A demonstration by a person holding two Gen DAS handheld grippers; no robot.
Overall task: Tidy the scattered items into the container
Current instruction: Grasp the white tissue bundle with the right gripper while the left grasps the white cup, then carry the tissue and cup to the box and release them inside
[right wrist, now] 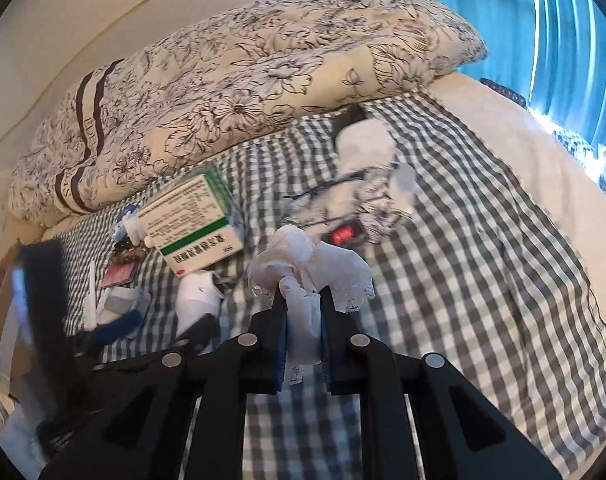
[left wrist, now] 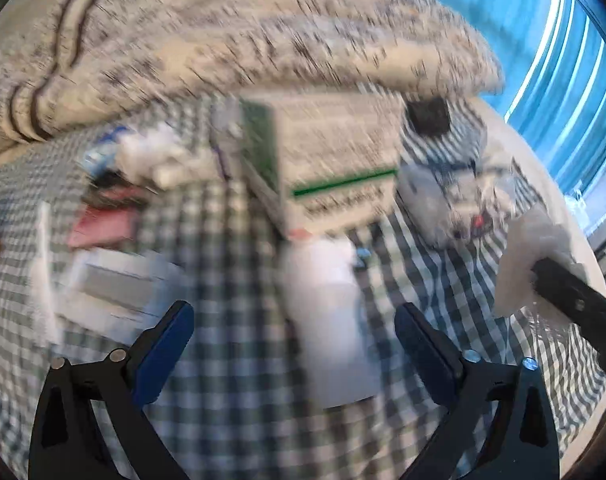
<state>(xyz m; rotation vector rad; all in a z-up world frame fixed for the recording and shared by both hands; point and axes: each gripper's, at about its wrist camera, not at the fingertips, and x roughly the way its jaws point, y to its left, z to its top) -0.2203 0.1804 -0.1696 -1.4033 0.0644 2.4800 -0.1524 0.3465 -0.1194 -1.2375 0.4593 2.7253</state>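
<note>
My right gripper (right wrist: 303, 296) is shut on a white lace-edged cloth (right wrist: 311, 260), held above the checked bedsheet (right wrist: 463, 280). That cloth (left wrist: 531, 248) also shows at the right of the blurred left wrist view. My left gripper (left wrist: 295, 316) is open, and a white bottle (left wrist: 327, 320) lies on the sheet between its blue pads (left wrist: 163, 344). The same bottle (right wrist: 199, 292) lies below a white and green medicine box (right wrist: 191, 224). The box (left wrist: 323, 160) is just beyond the bottle. No container is clearly in view.
A folded floral duvet (right wrist: 243, 100) lies along the far side of the bed. A power strip with a red switch (right wrist: 343, 235) sits in tangled cable ahead. A pink flat item (right wrist: 123, 268) and small packets (right wrist: 119, 300) lie at the left. Blue curtains (right wrist: 543, 20) hang at the right.
</note>
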